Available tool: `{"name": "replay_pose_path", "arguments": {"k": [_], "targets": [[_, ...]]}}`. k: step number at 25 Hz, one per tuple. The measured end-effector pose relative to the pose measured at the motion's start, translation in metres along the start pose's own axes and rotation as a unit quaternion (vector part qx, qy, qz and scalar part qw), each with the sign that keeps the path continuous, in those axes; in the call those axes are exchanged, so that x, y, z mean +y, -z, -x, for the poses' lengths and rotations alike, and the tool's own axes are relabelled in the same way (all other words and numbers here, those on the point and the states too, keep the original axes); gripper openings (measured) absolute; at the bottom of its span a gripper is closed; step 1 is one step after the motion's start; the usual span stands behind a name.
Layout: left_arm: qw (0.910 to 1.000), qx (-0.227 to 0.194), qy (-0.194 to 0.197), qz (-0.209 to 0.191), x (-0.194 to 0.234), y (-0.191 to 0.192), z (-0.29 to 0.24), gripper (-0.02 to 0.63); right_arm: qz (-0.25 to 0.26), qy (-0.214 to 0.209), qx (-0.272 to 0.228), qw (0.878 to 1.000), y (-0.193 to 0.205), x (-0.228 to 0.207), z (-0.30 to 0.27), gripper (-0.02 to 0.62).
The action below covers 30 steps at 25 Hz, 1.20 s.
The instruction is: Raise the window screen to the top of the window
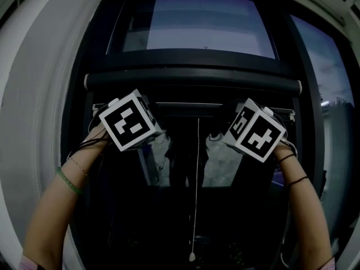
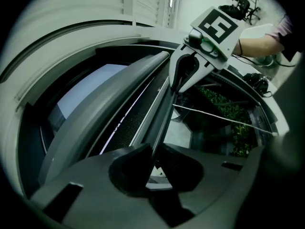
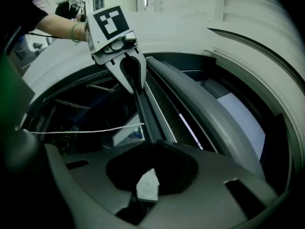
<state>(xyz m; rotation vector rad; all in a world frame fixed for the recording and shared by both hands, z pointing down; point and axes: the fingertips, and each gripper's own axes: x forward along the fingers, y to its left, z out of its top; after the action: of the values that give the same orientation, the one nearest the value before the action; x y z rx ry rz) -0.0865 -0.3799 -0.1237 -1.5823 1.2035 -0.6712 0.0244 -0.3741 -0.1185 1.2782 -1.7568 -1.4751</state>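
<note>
Two grippers share one rail. The left gripper (image 2: 155,150) has its jaws pinched almost together on the thin bottom rail (image 2: 161,109) of the window screen (image 2: 127,124). The right gripper (image 3: 153,146) is clamped the same way on that rail. Each gripper view shows the other gripper farther along the rail, plus a strip of dark screen that the dim head view loses. One white pull cord (image 1: 197,173) hangs between the two grippers. Beyond, a single dark roller tube (image 1: 191,81) seems to lie just above the rail, under the upper pane (image 1: 197,21).
</note>
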Motion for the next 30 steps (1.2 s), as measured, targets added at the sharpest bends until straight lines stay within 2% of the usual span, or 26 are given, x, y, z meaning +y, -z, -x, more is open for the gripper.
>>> {"name": "replay_pose_path", "arguments": {"k": [3,6,9,14,16,21,26,30], "targets": [[0.9999,-0.007,-0.004,0.007,0.013,-0.006,-0.003,0.056,0.000,0.013,-0.002,1.000,-0.005,-0.016,-0.002,0.038],[0.9998,0.014,-0.016,0.007,0.027,-0.003,-0.005,0.057,-0.004,0.023,-0.003,1.000,-0.010,-0.030,-0.005,0.041],[0.9994,0.016,-0.030,0.008,0.042,-0.007,-0.006,0.060,-0.001,0.034,0.001,0.999,-0.014,-0.044,-0.008,0.043],[0.9996,0.010,-0.025,-0.006,0.044,-0.014,-0.007,0.059,-0.012,0.023,0.000,1.000,-0.015,-0.050,-0.008,0.046],[0.9992,-0.012,-0.039,0.000,0.047,-0.019,-0.005,0.060,-0.023,0.032,-0.015,0.999,-0.016,-0.050,-0.007,0.048],[0.9937,-0.084,-0.055,0.049,0.046,-0.022,0.010,0.061,-0.094,0.044,-0.080,0.991,-0.020,-0.050,0.007,0.060],[0.9886,-0.122,-0.024,0.085,0.010,-0.012,0.030,0.061,-0.121,0.022,-0.138,0.983,-0.025,-0.020,0.037,0.060],[0.9815,-0.150,-0.002,0.118,-0.036,0.005,0.040,0.061,-0.146,0.005,-0.162,0.976,-0.014,0.022,0.056,0.060]]}}
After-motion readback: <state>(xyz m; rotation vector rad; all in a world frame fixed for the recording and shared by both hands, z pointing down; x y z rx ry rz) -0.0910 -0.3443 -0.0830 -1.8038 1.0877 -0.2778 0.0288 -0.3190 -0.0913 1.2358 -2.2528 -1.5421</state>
